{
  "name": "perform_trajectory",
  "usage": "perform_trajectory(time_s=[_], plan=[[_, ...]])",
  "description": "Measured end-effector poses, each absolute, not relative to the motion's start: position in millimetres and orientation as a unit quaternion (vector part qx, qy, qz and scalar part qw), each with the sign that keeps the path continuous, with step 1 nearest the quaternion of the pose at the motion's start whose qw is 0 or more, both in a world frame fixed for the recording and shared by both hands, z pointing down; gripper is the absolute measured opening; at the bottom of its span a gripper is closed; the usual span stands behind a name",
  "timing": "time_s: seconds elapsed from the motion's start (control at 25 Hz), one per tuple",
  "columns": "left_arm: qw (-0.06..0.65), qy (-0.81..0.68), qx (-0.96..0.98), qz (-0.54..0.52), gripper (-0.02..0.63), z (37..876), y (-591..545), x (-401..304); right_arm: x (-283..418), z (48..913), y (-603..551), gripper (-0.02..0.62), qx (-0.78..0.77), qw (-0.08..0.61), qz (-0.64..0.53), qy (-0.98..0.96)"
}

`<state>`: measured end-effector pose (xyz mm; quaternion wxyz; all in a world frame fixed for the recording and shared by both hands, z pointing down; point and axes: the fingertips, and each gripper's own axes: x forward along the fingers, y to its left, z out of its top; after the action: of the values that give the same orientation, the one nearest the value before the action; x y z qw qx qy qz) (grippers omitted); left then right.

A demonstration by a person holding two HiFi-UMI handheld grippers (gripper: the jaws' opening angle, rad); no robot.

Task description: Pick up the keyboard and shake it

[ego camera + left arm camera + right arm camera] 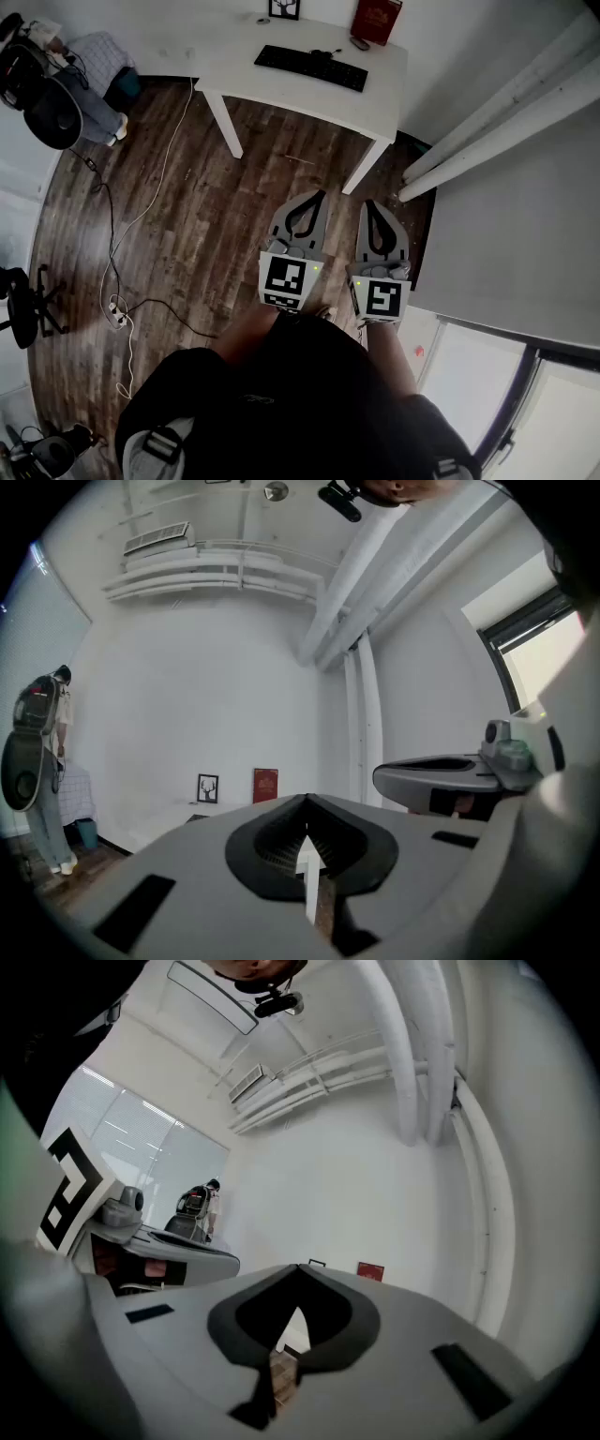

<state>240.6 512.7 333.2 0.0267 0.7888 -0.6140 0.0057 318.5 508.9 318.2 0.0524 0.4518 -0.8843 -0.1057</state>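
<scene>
A black keyboard (pixel 310 67) lies flat on the white desk (pixel 234 56) at the top of the head view, well ahead of me. My left gripper (pixel 319 194) and right gripper (pixel 371 203) are held side by side over the wooden floor, short of the desk, both level and pointing toward it. Each has its jaws shut with nothing between them. In the left gripper view the left gripper (pixel 306 799) points at the far wall with the desk faint beyond it. The right gripper (pixel 298 1266) shows the same wall.
On the desk stand a red book (pixel 376 19), a small framed picture (pixel 284 8) and a mouse (pixel 360 43). White cables (pixel 120 309) trail over the floor at left. A person (pixel 42 761) stands at the far left. A white wall and pipes (pixel 487 122) close the right.
</scene>
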Motion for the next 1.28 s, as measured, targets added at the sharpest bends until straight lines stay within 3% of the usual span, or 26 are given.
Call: perform_trajectory(time_s=[0.28, 0.84, 1.28], plan=[[0.026, -0.631, 0.775, 0.011, 0.003, 336, 514, 195, 266, 312, 505, 0.021, 0.432, 0.013, -0.095, -0.897], [0.022, -0.665, 0.746, 0.02, 0.003, 338, 517, 78, 154, 312, 504, 0.021, 0.398, 0.002, -0.101, -0.912], [0.057, -0.675, 0.735, 0.042, 0.003, 374, 480, 61, 144, 338, 457, 0.021, 0.388, 0.017, -0.074, -0.918]])
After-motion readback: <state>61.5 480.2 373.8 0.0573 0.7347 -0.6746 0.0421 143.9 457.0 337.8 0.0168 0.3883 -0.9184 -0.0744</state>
